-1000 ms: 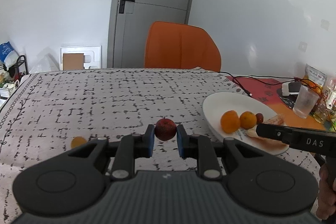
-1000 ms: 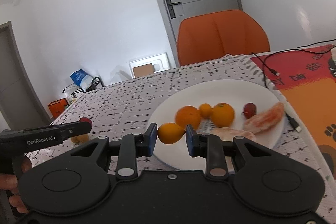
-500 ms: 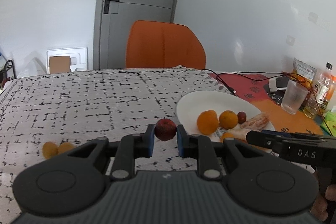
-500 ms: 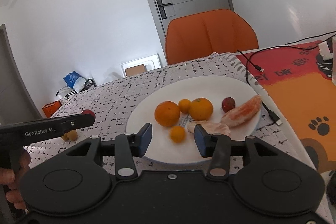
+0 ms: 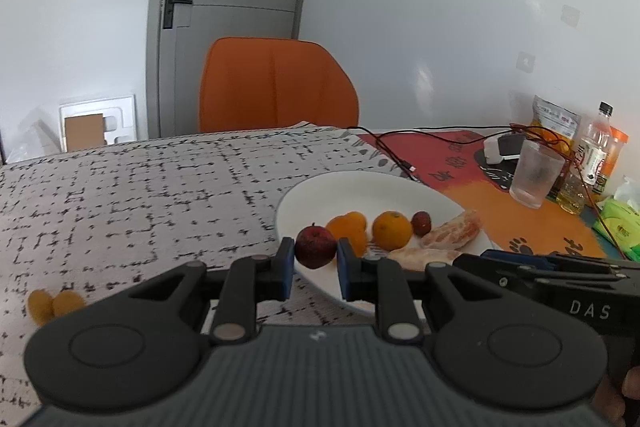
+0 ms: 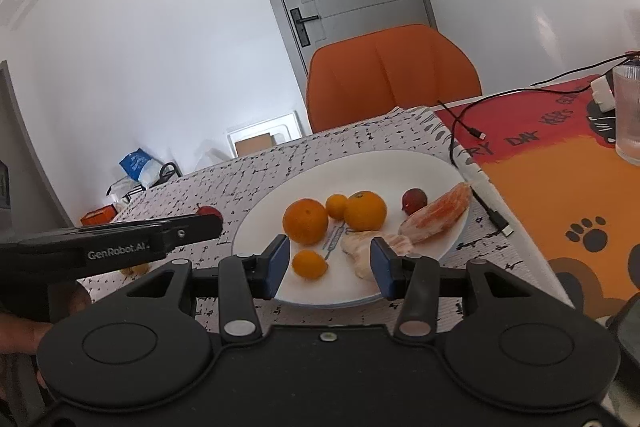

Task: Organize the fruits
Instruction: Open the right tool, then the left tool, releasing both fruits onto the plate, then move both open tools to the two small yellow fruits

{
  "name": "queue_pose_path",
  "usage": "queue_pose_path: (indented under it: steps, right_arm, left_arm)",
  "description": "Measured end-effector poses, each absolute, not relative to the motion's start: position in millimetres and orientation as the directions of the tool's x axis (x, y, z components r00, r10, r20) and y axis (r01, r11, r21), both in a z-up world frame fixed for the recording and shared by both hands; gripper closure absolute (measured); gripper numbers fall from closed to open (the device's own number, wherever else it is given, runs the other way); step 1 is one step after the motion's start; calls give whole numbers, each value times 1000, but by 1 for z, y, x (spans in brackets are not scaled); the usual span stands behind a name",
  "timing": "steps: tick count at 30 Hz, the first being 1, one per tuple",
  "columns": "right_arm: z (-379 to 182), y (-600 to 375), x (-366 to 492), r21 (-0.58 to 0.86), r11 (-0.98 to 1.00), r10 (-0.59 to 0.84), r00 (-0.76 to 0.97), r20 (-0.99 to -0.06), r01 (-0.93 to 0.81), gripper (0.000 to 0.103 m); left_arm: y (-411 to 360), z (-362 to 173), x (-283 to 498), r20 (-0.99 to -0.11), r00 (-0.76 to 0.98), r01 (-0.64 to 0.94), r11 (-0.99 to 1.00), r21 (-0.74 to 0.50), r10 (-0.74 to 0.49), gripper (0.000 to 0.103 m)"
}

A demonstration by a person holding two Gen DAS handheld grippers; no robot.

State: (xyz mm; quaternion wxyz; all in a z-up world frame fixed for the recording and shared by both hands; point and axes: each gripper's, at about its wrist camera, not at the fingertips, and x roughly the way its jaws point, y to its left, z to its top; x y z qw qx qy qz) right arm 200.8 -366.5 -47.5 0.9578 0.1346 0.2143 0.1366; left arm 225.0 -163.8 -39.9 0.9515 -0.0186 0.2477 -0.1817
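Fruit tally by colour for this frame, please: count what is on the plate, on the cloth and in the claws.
Orange whole fruits, on the plate: 4
Dark red fruits, one on the plate, one in the left claw: 2
Peeled citrus pieces: 2
Small yellow fruits on the cloth: 2
Total: 10

In the right wrist view, the left tongs point(image 6: 208, 223) hide most of the small red apple point(image 6: 211, 211) they hold, and below their body a yellowish fruit point(image 6: 136, 269) on the worktop point(image 6: 248, 171) is mostly covered, its kind unclear. Beyond the right tongs point(image 6: 326, 263), the right blue pad covers part of the peeled citrus segments point(image 6: 360, 247). At the right edge the drinking glass point(image 6: 628, 115) is cut off. In the left wrist view, bottle labels point(image 5: 592, 159) far right of the tongs are too small to read.
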Motion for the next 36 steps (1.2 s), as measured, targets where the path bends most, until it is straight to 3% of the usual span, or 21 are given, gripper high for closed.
queue_pose_path:
  steps: [7,12,14,17,27,33,35,36]
  right_arm:
    - [-45,-370,199,317,927,316,875,-366,-202,56]
    - [-47,-369,199,319,926,319,871,-374,-202,52]
    - [-47,-368,200,323,924,322,869,-375,-203,52]
    - [-48,-366,202,324,923,327,867,-376,-208,51]
    - [-45,-348,204,310,921,345,863,-368,-236,39]
    - [-41,-335,205,301,916,366,859,-357,-265,21]
    - [-40,-329,205,299,913,373,861,-345,-276,3]
    - [-40,-327,205,296,912,378,862,-337,-284,0]
  left_arm:
    - [-176,-32,232,-445,818,344,930,-127,-364,81]
    - [-166,-25,232,-434,838,311,943,-122,-332,64]
    - [-158,-24,230,-434,844,290,948,-128,-316,46]
    - [-145,-24,227,-430,856,259,958,-121,-286,32]
    - [-106,-26,218,-457,866,175,979,-101,-202,13]
    - [-85,-27,210,-465,871,133,987,-89,-159,9]
    - [-78,-28,208,-471,870,117,989,-90,-146,5]
    - [-75,-30,207,-476,869,110,990,-86,-138,4]
